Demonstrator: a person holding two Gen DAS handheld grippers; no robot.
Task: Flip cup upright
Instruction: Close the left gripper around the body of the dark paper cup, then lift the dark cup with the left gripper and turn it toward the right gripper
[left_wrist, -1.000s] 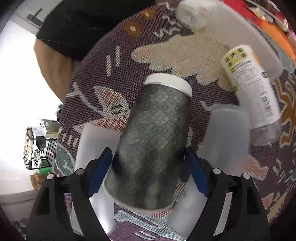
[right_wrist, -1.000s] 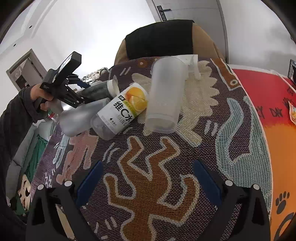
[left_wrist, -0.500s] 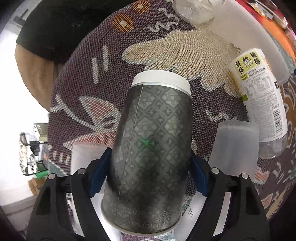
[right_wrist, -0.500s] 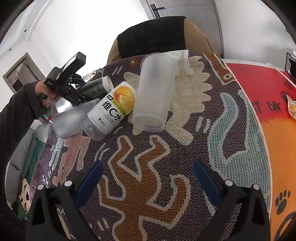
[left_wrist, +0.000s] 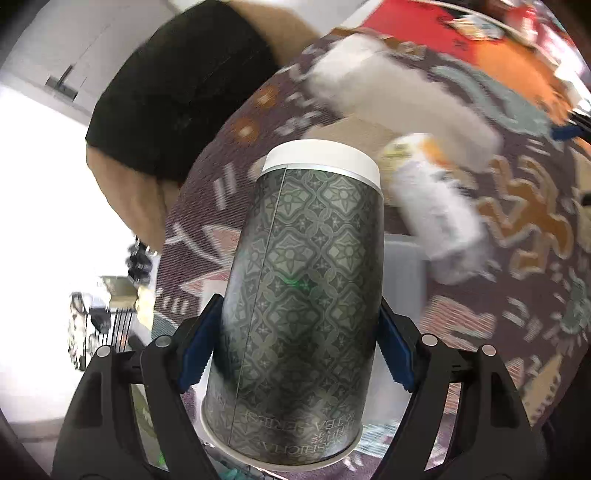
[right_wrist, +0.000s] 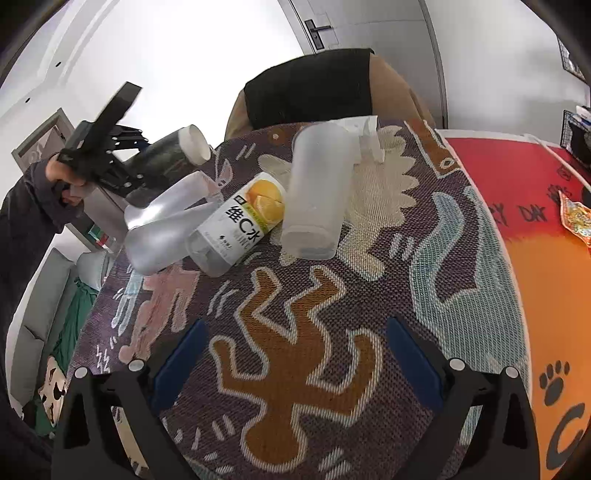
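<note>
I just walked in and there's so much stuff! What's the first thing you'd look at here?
The dark patterned cup fills the left wrist view, clamped between the blue fingers of the left gripper and lifted off the table. Next, the colourful cartoon rug covering the table grabs the eye. On it lie a frosted plastic cup and an orange-labelled bottle, both tipped on their sides.
</note>
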